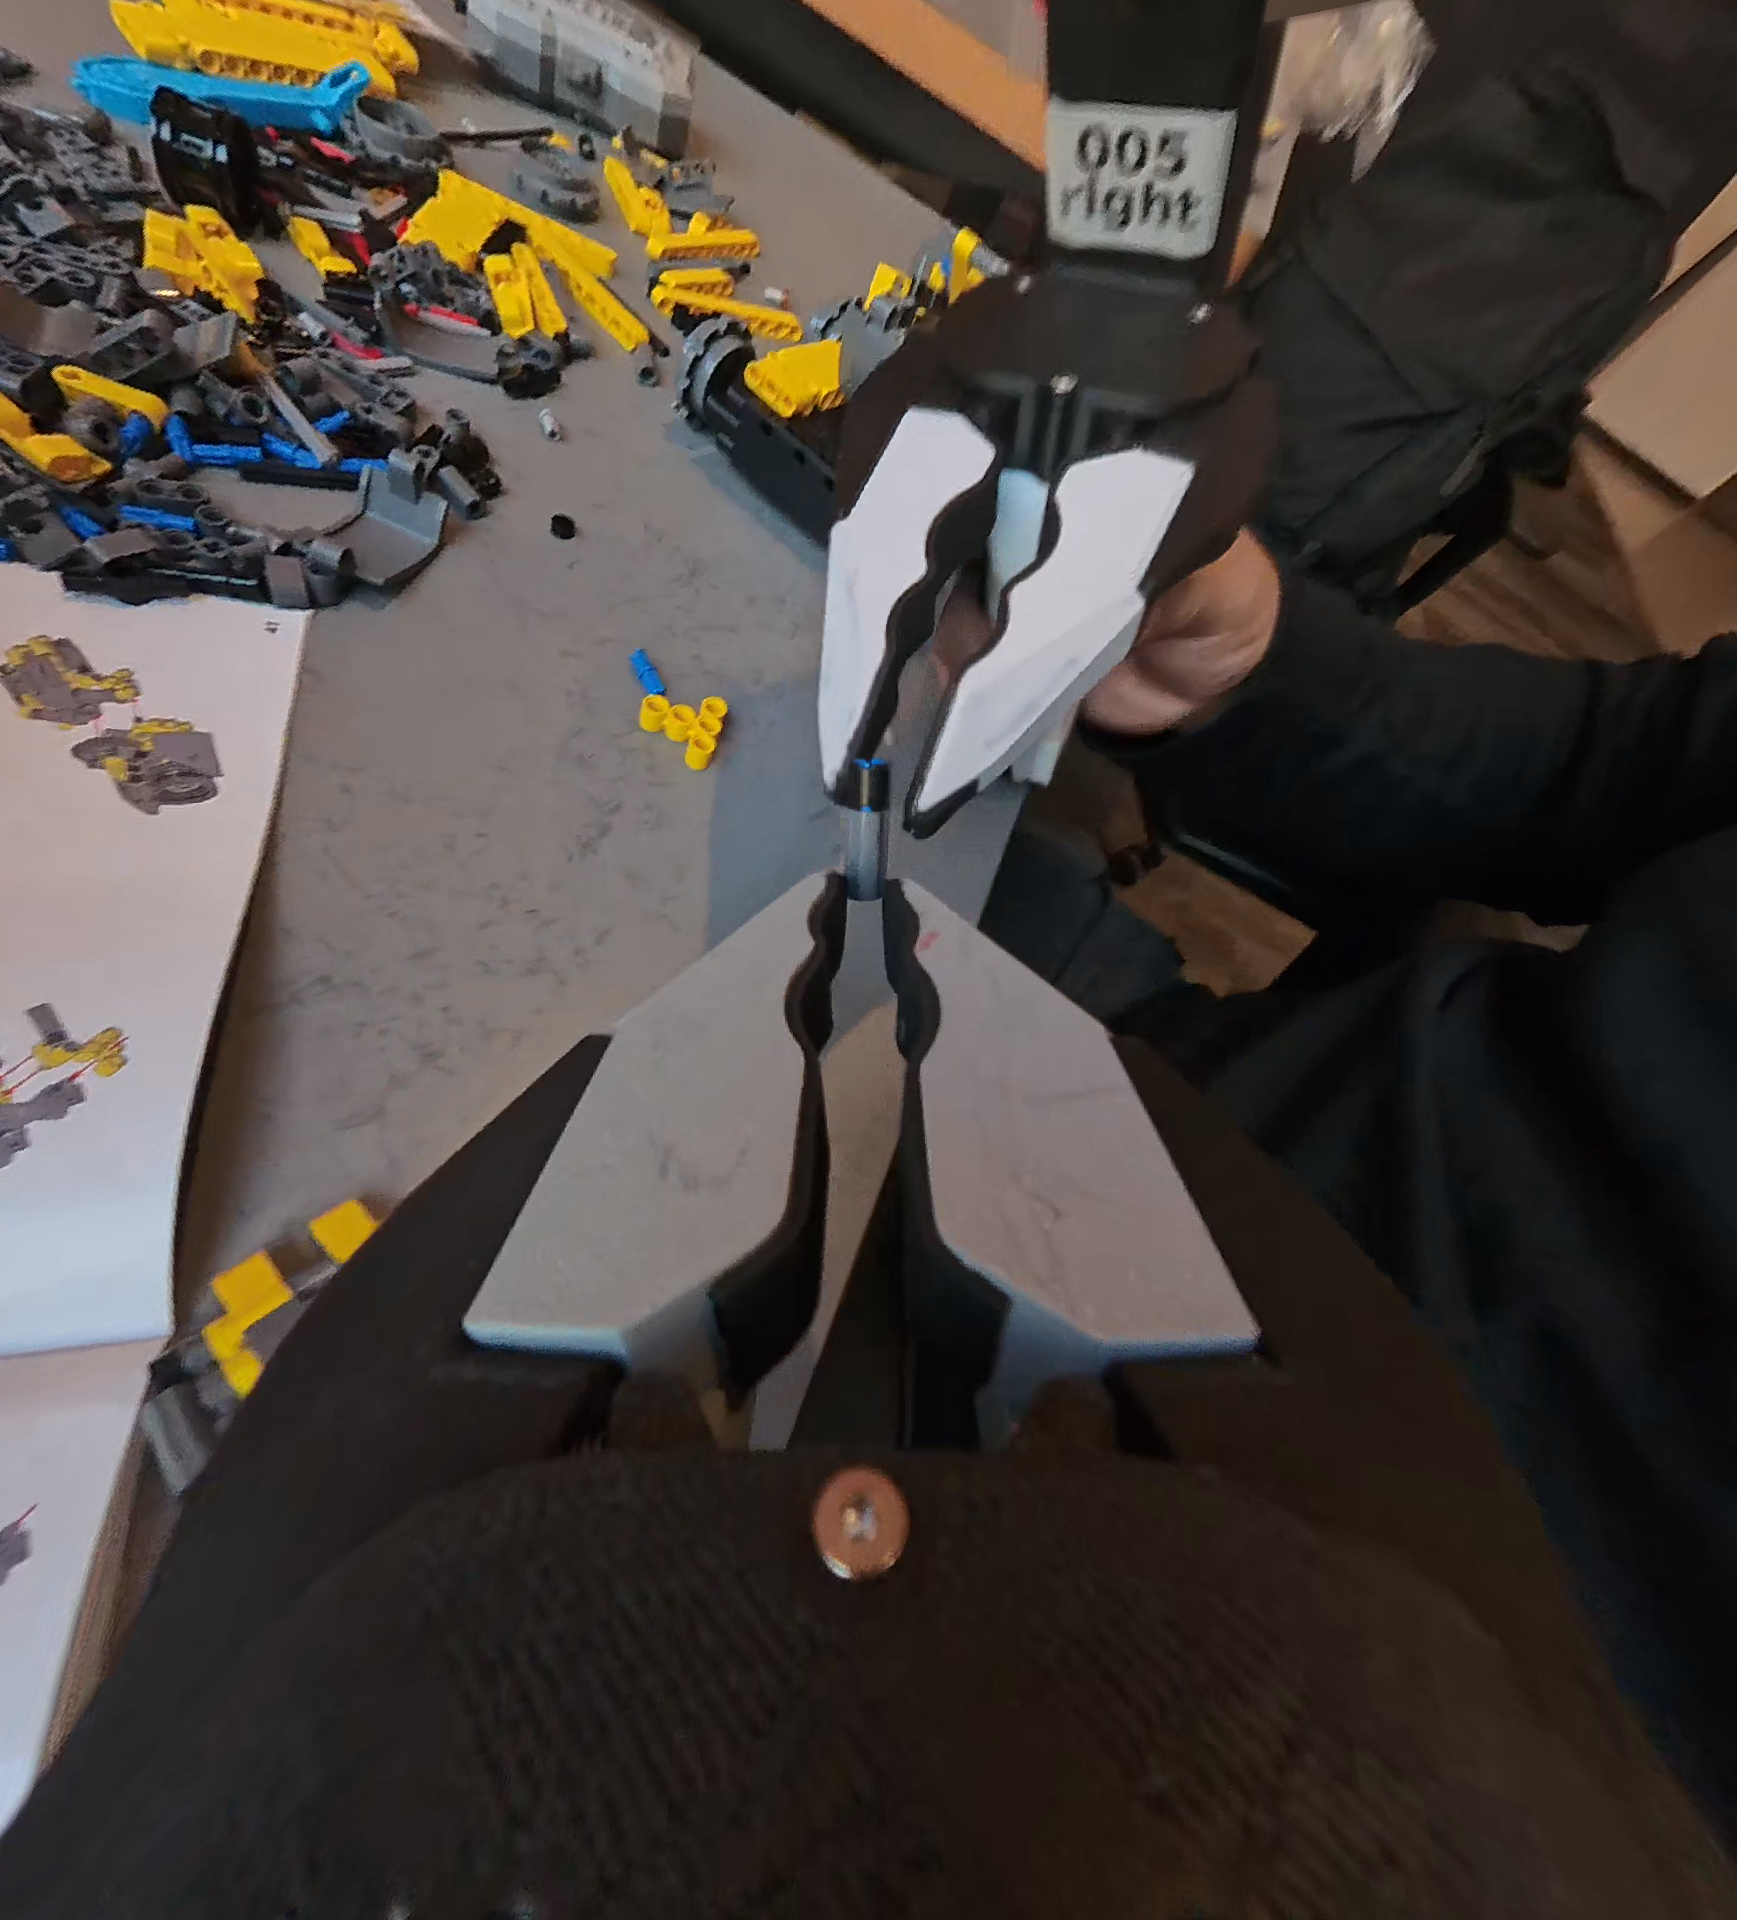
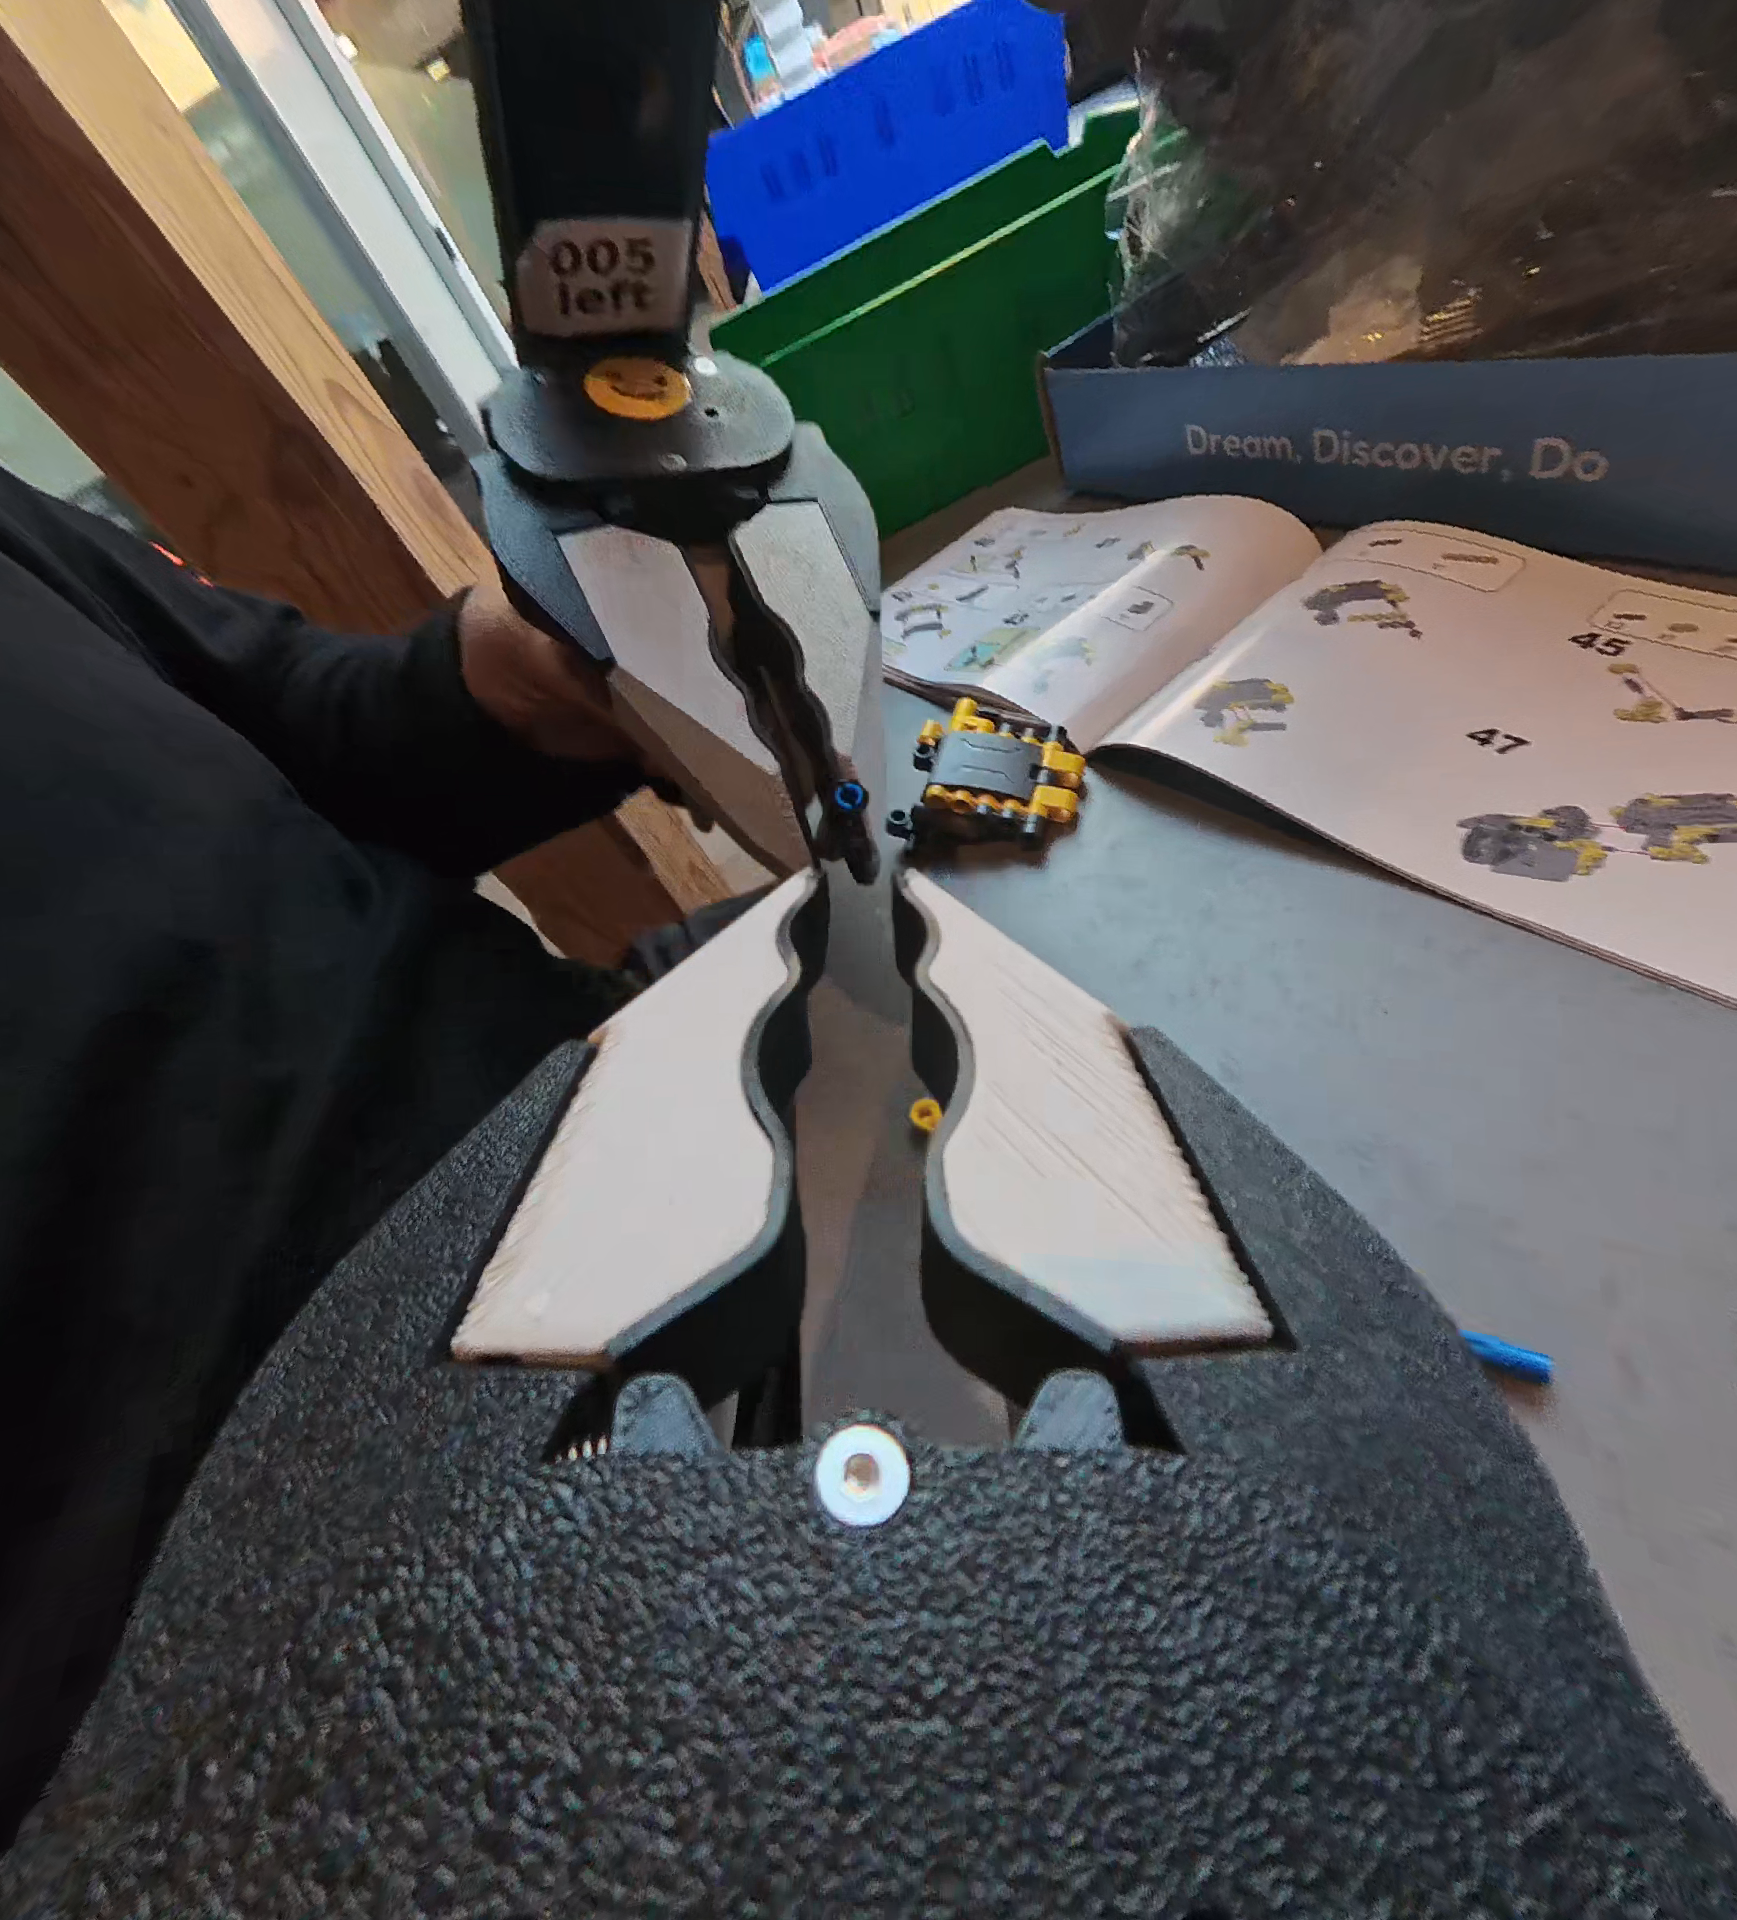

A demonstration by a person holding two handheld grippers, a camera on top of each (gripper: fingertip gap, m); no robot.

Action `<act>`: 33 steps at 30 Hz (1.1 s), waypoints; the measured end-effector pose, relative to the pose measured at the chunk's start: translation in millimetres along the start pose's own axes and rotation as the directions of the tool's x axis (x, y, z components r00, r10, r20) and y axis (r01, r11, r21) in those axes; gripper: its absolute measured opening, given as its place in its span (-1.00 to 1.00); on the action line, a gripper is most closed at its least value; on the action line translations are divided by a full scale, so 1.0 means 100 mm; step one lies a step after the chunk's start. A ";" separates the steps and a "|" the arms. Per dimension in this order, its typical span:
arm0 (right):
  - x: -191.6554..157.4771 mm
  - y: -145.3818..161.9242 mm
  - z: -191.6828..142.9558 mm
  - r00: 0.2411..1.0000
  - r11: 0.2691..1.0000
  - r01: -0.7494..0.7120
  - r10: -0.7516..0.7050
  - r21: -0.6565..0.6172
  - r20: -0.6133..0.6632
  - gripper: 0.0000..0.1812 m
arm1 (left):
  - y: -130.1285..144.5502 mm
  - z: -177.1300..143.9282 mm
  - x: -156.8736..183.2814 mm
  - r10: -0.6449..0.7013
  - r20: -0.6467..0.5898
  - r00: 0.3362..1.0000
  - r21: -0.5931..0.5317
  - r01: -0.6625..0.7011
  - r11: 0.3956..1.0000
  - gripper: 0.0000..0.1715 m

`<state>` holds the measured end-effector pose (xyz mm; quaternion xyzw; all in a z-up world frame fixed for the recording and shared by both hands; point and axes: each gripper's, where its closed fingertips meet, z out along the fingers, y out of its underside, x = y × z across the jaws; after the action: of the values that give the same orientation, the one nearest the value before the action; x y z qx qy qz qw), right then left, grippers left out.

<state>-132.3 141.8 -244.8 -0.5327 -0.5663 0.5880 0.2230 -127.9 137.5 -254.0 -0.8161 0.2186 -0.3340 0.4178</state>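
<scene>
My left gripper (image 1: 862, 888) is shut on a small grey pin piece (image 1: 864, 847) with a black and blue end and holds it above the grey table's (image 1: 490, 852) edge. My right gripper (image 1: 879, 810) comes in from the far side, slightly open, its fingertips either side of the piece's blue end. In the right wrist view my right gripper (image 2: 859, 881) stands a little open, just short of the piece (image 2: 848, 800) held by the left gripper (image 2: 836, 844). Hands in black sleeves hold both grippers.
A pile of yellow, grey, black and blue building parts (image 1: 220, 312) covers the table's far left. An open instruction booklet (image 1: 64, 935) (image 2: 1363, 727) lies beside it. A small yellow and black assembly (image 2: 999, 779), a yellow connector (image 1: 685, 722), a blue pin (image 2: 1508, 1356) and a dark blue box (image 2: 1466, 457) lie nearby. Left and right tips are no more than a few centimetres apart. My right gripper's tips are some 11 cm from the yellow connector (image 1: 685, 722).
</scene>
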 end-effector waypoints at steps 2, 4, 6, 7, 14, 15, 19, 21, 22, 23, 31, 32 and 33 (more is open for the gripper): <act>0.03 0.04 -0.01 0.999 0.998 0.042 -0.043 -0.040 -0.033 -0.86 | 0.05 -0.01 -0.04 0.044 0.040 0.998 -0.049 -0.042 0.998 -0.95; 0.03 0.06 0.00 0.996 0.995 0.070 -0.074 -0.072 -0.043 -0.78 | 0.13 0.00 -0.09 0.103 0.084 0.991 -0.122 -0.093 0.988 -0.96; 0.03 0.08 0.01 0.993 0.988 0.101 -0.107 -0.116 -0.049 -0.73 | 0.20 0.01 -0.12 0.168 0.110 0.980 -0.190 -0.145 0.971 -0.95; 0.02 0.09 0.02 0.990 0.983 0.122 -0.130 -0.139 -0.050 -0.73 | 0.23 0.02 -0.13 0.201 0.121 0.972 -0.224 -0.171 0.959 -0.95; 0.03 0.23 0.10 0.955 0.918 0.261 -0.291 -0.298 -0.058 -0.93 | 0.31 0.04 -0.12 0.355 0.148 0.923 -0.357 -0.285 0.890 -0.95; 0.03 0.25 0.11 0.952 0.910 0.271 -0.302 -0.314 -0.052 -0.93 | 0.32 0.04 -0.12 0.369 0.151 0.917 -0.370 -0.294 0.881 -0.95; 0.04 0.32 0.12 0.950 0.896 0.279 -0.311 -0.344 -0.040 -0.94 | 0.38 0.06 -0.14 0.395 0.155 0.905 -0.402 -0.308 0.863 -0.95; 0.04 0.34 0.12 0.958 0.905 0.258 -0.286 -0.337 -0.036 -0.94 | 0.39 0.07 -0.14 0.392 0.160 0.906 -0.384 -0.309 0.870 -0.94; 0.03 0.34 0.12 0.962 0.912 0.247 -0.271 -0.328 -0.029 -0.94 | 0.38 0.08 -0.12 0.380 0.157 0.911 -0.367 -0.303 0.879 -0.90; 0.03 0.34 0.12 0.966 0.918 0.238 -0.259 -0.318 -0.024 -0.94 | 0.36 0.08 -0.11 0.366 0.150 0.918 -0.349 -0.297 0.889 -0.87; 0.01 0.38 0.09 0.977 0.926 0.201 -0.214 -0.318 -0.005 -0.89 | 0.36 0.08 -0.07 0.312 0.113 0.943 -0.304 -0.266 0.915 -0.95; 0.04 0.43 0.07 0.973 0.913 0.210 -0.229 -0.350 -0.015 -0.80 | 0.38 0.07 -0.11 0.310 0.125 0.942 -0.318 -0.258 0.912 -0.95; 0.09 0.47 0.04 0.966 0.895 0.225 -0.258 -0.386 -0.033 -0.79 | 0.40 0.07 -0.14 0.313 0.134 0.940 -0.333 -0.255 0.908 -0.95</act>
<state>-123.0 135.3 -291.9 -0.5153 -0.7210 0.4124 0.2108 -135.8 127.8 -294.9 -0.8583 0.3456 -0.1538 0.3468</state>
